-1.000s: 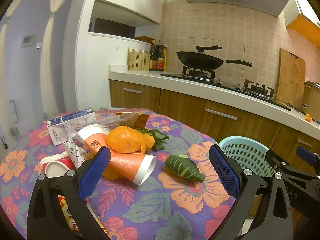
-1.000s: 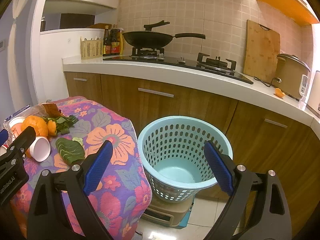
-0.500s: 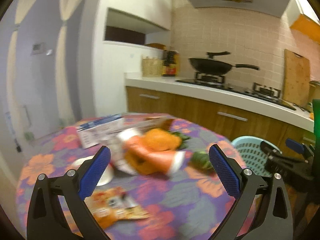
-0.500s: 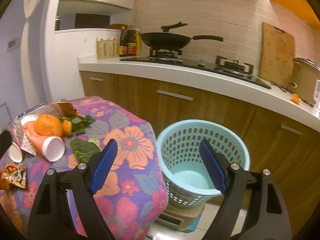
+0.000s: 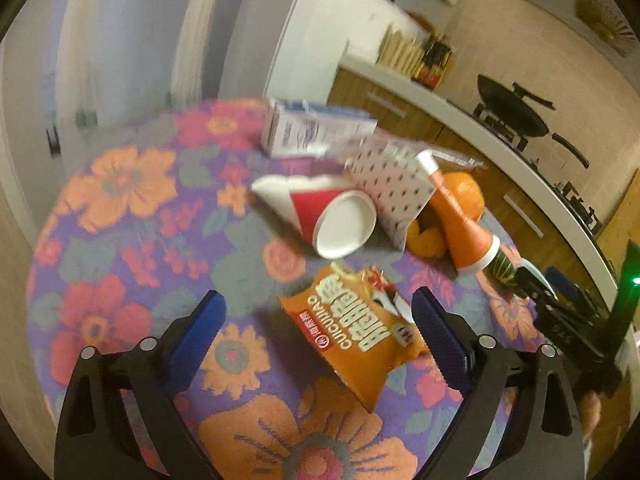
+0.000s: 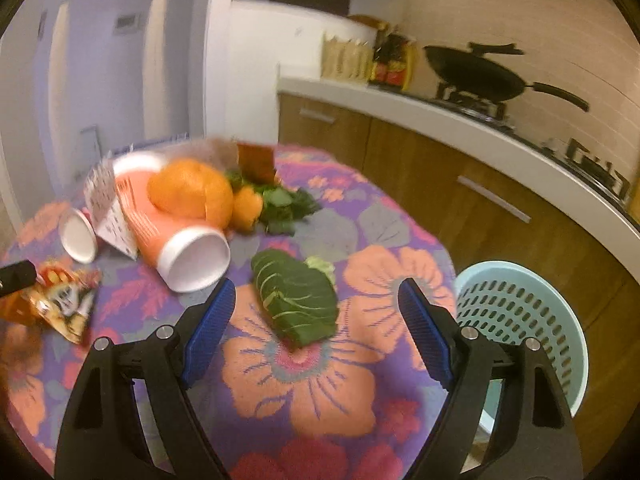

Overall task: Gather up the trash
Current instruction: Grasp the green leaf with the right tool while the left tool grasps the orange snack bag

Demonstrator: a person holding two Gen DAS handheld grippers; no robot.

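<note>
Orange foil, snack packet [image 5: 360,336]: lies flat on the desk [image 5: 120,240], between the fingers of my left tool [image 5: 318,328] but not gripped; nearest trash on that side.
Left tool: jaws wide, empty, hovering over the packet.
Right tool [image 6: 316,320]: jaws wide, empty, hanging over the folded green leaf [image 6: 296,300].
Green leaf: loose on the floral cloth, a paler scrap just beside its far edge.
Red paper cup [image 5: 336,220]: on its side, mouth toward me, touching the dotted paper [image 5: 394,188].
Orange-and-white cup [image 6: 176,236]: on its side, with orange peel [image 6: 192,194] resting on it and more greens [image 6: 286,204] behind.
Carton [image 5: 312,128]: white and blue, at the far side of the desk, apart from the pile.
Blue basket [image 6: 520,320]: on the floor just past the desk edge on my right; I judge it the place for the trash, and nothing shows in the part I can see.
Risk, packet: thin and flat, so I expect the fingers may slide over it or pinch the cloth instead; closing low on its puffed middle should help.
Risk, cloth: if snagged, a lift could drag the whole pile and roll the cups off the desk.
Risk, leaf: limp, likely to unfold or slip from the pads on the way to the basket, leaving the pale scrap behind.
Risk, crossing: both tools work close over a small desk; reaching together invites a bump.
Risk, view: both views are blurred, so my aim is uncertain.
</note>
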